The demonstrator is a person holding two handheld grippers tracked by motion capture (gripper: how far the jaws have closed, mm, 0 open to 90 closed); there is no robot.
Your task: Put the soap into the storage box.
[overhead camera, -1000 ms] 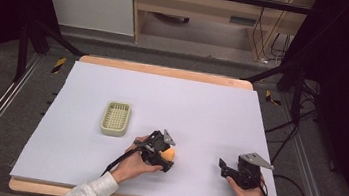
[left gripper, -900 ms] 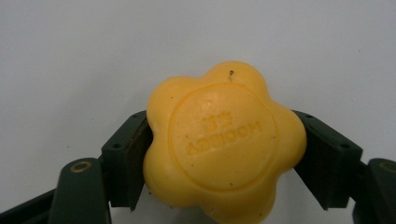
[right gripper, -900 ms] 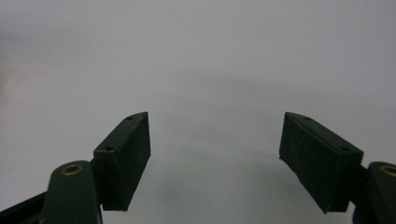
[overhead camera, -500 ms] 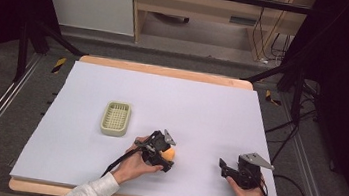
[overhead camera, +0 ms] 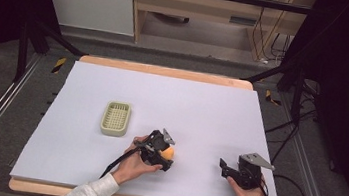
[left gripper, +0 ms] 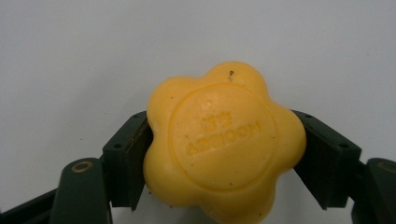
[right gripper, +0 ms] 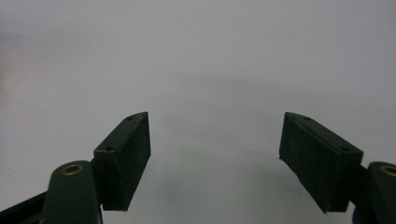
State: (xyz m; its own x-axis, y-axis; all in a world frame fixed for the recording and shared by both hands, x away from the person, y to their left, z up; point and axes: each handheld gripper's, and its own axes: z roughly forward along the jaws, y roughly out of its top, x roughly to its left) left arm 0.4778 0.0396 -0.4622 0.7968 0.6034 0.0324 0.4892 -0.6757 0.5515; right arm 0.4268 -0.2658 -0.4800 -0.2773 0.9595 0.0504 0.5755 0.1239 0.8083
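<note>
— Anything shifted since the earlier frame?
— No. The left gripper (overhead camera: 164,153) stayed clamped on the yellow soap (left gripper: 223,140), near the table's (overhead camera: 211,107) front edge.
— Room?
— Plenty: right gripper (overhead camera: 227,168) gaped empty, basket (overhead camera: 116,118) apart.

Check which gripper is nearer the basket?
Left. The left gripper sits just right of the basket, gripping the soap; the right gripper is farther right.

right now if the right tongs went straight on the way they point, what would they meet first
Probably nothing. The right tongs stand open and empty, with bare white table cover ahead of them. In the high view they point left, roughly toward the left tongs holding the yellow soap, though depth is unclear.
</note>
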